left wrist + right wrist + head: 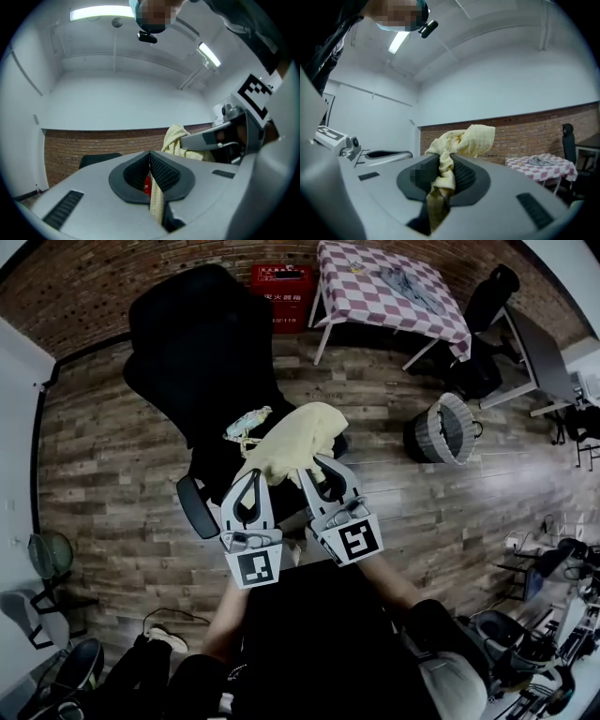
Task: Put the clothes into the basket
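Both grippers hold up a pale yellow cloth (pixel 295 442) over a black office chair (pixel 202 352). My left gripper (pixel 253 486) is shut on a thin edge of the cloth (pixel 157 206), which runs between its pads. My right gripper (pixel 319 479) is shut on a bunched fold of the same cloth (pixel 464 138), which bulges out above its jaws. The right gripper (pixel 220 136) also shows at the right of the left gripper view, beside the cloth. A grey wicker basket (pixel 459 418) stands on the wooden floor to the right. A small light patterned cloth (pixel 247 423) lies on the chair.
A table with a checkered cover (pixel 366 282) stands at the back, with a grey garment (pixel 405 282) on it. A red crate (pixel 281 292) sits by the brick wall. Another dark chair (pixel 487 306) and a desk stand at the far right.
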Motion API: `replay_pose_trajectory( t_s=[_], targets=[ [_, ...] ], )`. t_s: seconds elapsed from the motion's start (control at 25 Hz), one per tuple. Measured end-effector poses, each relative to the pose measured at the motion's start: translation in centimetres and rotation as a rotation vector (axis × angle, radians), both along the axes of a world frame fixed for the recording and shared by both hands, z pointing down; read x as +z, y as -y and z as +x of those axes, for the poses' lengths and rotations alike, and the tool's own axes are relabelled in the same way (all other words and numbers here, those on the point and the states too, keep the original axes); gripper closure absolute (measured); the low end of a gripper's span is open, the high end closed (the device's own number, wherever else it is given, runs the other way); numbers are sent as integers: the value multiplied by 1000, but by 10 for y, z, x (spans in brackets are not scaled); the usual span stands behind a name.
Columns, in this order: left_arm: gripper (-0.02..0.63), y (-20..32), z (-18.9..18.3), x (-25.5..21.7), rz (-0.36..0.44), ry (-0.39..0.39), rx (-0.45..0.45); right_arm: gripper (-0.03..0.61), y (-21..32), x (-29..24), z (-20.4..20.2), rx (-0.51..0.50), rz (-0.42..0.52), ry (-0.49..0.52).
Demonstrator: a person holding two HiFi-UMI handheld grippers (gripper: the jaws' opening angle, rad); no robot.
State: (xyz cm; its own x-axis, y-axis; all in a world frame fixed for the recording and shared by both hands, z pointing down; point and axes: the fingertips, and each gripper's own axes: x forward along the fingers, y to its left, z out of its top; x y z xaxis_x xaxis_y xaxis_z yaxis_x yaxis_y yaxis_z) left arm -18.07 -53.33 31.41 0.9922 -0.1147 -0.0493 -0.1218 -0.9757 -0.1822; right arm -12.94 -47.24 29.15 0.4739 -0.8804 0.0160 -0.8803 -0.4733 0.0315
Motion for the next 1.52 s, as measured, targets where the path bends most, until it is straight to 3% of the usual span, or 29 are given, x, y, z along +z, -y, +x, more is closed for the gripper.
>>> replay_pose_trajectory(
  t_s=[0.72,1.52],
  targets=[
    [600,-120,71,-37,61,-35,305,514,-130,-36,49,275,61,-31],
    [600,-374,154,-33,32,-28,537,514,-380,-33,110,497,56,-47]
  ],
)
